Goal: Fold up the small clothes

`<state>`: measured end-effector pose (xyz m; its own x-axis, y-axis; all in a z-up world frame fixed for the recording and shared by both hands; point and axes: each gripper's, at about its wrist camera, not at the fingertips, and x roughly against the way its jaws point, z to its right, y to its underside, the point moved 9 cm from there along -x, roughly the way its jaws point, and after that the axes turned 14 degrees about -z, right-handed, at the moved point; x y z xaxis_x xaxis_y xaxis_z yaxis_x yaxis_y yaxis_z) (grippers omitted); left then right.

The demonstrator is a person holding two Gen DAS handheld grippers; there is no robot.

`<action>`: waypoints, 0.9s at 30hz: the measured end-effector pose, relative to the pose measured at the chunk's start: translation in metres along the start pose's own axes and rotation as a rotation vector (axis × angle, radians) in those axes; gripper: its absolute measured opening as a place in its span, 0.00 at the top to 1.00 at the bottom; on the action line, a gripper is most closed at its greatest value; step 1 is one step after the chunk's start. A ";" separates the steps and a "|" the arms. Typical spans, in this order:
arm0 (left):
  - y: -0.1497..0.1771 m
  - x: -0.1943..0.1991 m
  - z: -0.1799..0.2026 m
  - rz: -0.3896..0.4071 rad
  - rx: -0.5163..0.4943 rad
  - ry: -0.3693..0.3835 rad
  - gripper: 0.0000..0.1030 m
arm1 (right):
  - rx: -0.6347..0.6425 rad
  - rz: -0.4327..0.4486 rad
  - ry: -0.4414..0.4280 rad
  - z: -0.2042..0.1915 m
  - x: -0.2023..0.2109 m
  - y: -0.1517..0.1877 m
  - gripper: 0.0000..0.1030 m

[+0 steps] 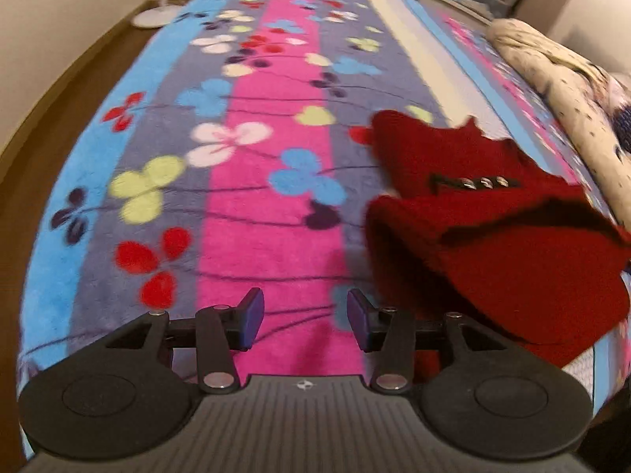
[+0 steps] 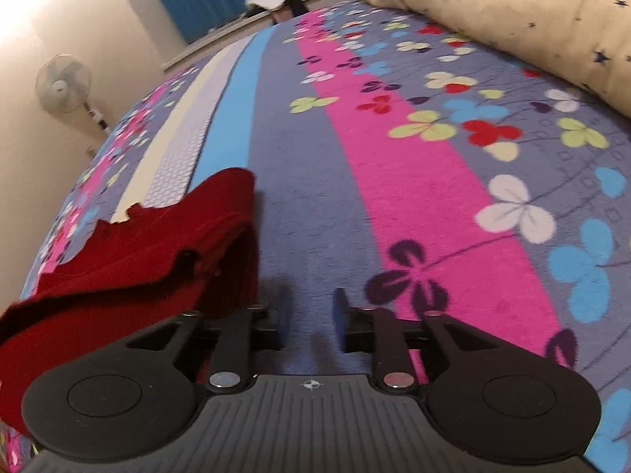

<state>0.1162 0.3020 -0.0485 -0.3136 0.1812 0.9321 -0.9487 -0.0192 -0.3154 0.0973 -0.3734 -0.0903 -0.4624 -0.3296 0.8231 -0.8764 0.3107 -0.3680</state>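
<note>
A small dark red knitted garment (image 1: pixel 493 232) with a row of metal snaps lies bunched on the flowered blanket (image 1: pixel 276 157), to the right of my left gripper (image 1: pixel 305 321). That gripper is open and empty, just above the blanket, its right finger close to the garment's edge. In the right wrist view the same red garment (image 2: pixel 130 272) lies to the left of my right gripper (image 2: pixel 309 325), which is open and empty, its left finger next to the cloth.
A cream star-patterned duvet (image 2: pixel 512 15) is piled along the bed's far side, also in the left wrist view (image 1: pixel 560 79). A standing fan (image 2: pixel 63 82) is by the wall. The bed edge drops to a wooden floor (image 1: pixel 59 118).
</note>
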 end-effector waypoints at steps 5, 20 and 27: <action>-0.017 0.001 0.029 0.051 -0.035 0.041 0.40 | 0.042 -0.012 -0.055 -0.027 -0.014 -0.012 0.61; -0.073 -0.044 0.042 0.037 0.095 0.091 0.68 | 0.031 0.006 -0.079 -0.057 -0.061 -0.060 0.59; -0.086 -0.030 0.047 0.138 0.041 0.068 0.88 | 0.031 0.122 -0.093 -0.067 -0.039 -0.080 0.89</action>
<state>0.2055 0.2516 -0.0406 -0.4395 0.2400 0.8656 -0.8979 -0.0888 -0.4312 0.1943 -0.3259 -0.0636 -0.5749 -0.3723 0.7286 -0.8160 0.3266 -0.4769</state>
